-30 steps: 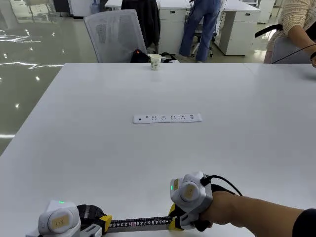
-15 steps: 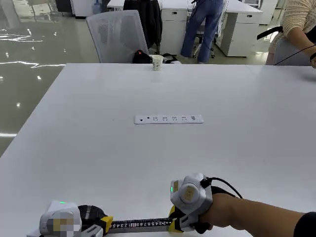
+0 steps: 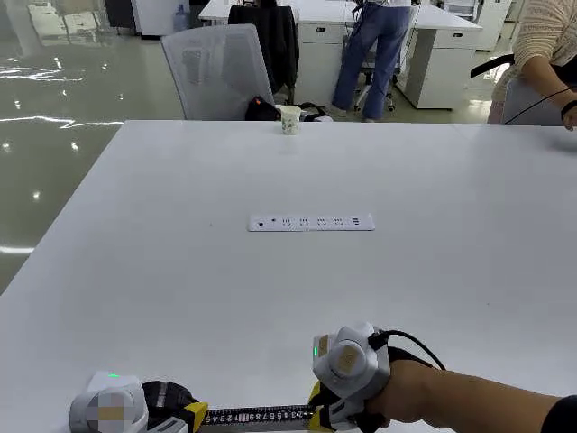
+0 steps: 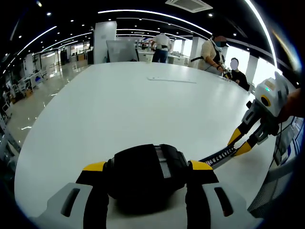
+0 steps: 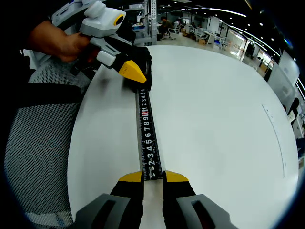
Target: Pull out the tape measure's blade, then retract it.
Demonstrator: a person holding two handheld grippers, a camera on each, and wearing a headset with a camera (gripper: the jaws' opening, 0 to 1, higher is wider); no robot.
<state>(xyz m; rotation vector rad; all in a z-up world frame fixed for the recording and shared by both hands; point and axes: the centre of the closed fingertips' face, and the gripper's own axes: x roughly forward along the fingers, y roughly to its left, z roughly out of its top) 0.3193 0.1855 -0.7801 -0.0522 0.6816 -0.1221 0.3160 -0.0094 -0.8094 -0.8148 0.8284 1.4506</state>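
Head view first: the left gripper (image 3: 194, 417) is clamping the black case (image 3: 167, 397) at the near edge of the table (image 3: 288, 298). The right gripper (image 3: 315, 410) is pinching the end of the blade (image 3: 257, 415). The blade is running flat between the two, along the table's near edge. The grippers are near each other, so a short length is showing. Farther off, a power strip (image 3: 311, 222) is lying mid-table and a cup (image 3: 289, 119) is standing by the far edge.

Left gripper view: both yellow jaws are squeezing the case (image 4: 145, 174) from either side, and it seems to be resting on the table between them. The blade (image 4: 220, 155) is leaving to the right, where the right gripper (image 4: 240, 143) is gripping its end.

Right gripper view: the jaws are clenching the blade's (image 5: 147, 133) tip, with hardly a gap between them. The numbered strip is running straight and low over the table to the case (image 5: 144, 64) in the left gripper.

Judging by the short stretch exposed, the pull-out step is probably in hand and far from done. The next move is calling for the right gripper to draw straight away in line with the blade while the left is steadying the case. The retract should then be guided back rather than let go, or the blade may whip.
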